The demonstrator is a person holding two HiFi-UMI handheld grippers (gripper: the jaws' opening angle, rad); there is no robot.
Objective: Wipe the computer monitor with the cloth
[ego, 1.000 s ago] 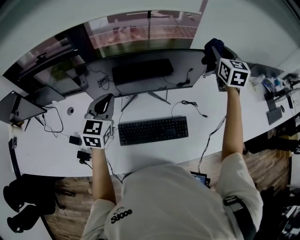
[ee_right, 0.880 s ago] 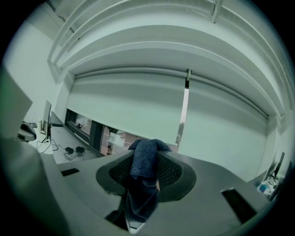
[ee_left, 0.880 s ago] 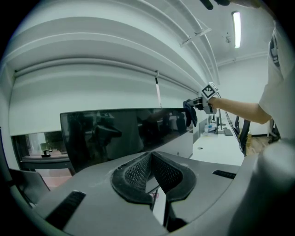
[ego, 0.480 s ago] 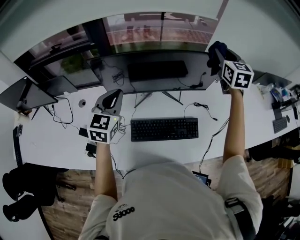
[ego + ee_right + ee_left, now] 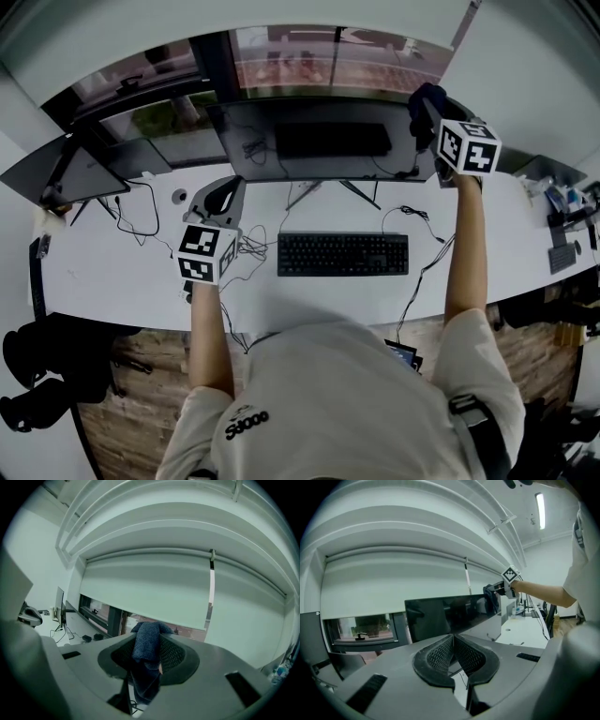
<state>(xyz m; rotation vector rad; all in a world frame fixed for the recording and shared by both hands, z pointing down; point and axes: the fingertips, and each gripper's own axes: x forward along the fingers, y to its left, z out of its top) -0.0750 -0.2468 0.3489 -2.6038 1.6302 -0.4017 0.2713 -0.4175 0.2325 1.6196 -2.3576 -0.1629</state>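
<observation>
While the right claw [image 5: 149, 660] pinches the blue cloth [image 5: 146, 644] at the right end of the monitor [image 5: 319, 141], the left claw [image 5: 453, 654] hovers above the counter [image 5: 112, 272]. Its jaws meet, empty.

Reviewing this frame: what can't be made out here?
- Whether the cloth touches the monitor: head view, the right gripper covers the contact; its own view misses the screen.
- Smudges on the monitor: too small everywhere.
- Far-right clutter: head view, tiny, blurred.
</observation>
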